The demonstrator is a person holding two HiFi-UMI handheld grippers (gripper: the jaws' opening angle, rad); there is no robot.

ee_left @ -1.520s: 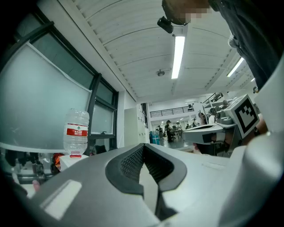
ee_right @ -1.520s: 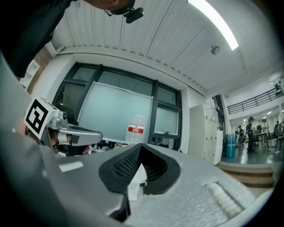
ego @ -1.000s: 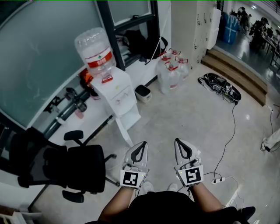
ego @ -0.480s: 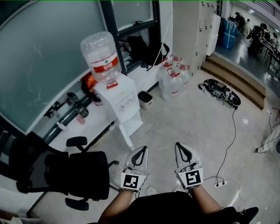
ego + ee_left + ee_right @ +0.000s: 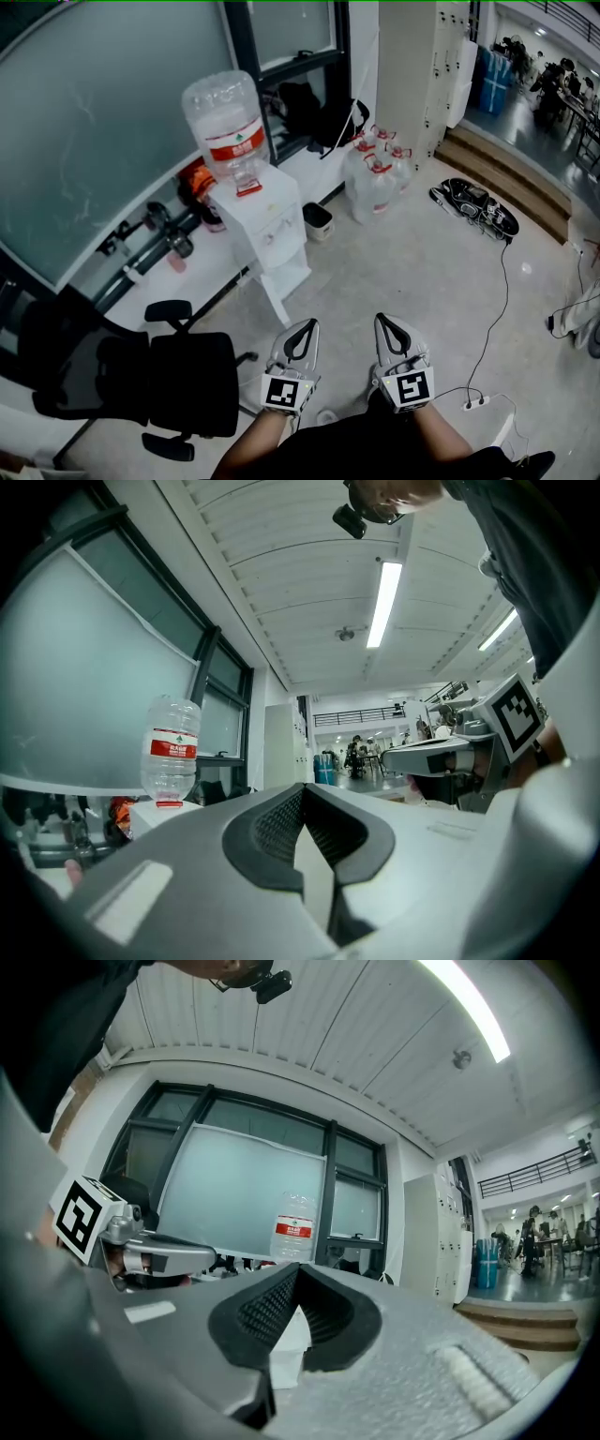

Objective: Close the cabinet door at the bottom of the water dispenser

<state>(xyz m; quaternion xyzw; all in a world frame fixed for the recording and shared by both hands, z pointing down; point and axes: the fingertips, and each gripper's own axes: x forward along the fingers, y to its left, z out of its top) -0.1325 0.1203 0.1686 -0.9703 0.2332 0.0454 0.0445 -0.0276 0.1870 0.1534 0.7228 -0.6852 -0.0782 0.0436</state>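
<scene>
The white water dispenser (image 5: 265,220) stands by the window ledge with a large clear bottle (image 5: 230,117) upside down on top. Its bottom cabinet door (image 5: 270,292) stands open, swung out edge-on toward me. My left gripper (image 5: 309,322) and right gripper (image 5: 382,320) are held side by side, well short of the door, both shut and empty. In the left gripper view the bottle (image 5: 171,747) shows far off to the left of the shut tips (image 5: 302,787). In the right gripper view the bottle (image 5: 294,1227) stands just above the shut tips (image 5: 296,1267).
A black office chair (image 5: 159,384) stands at the left, near the door. Several full water bottles (image 5: 375,178) and a small bin (image 5: 319,220) sit beyond the dispenser. Black gear (image 5: 473,206), a cable and a power strip (image 5: 473,403) lie on the floor at the right.
The dispenser and chair have drawn nearer and shifted right in the head view as I walked toward them. Both grippers stay shut, side by side, and sit slightly lower in the picture.
</scene>
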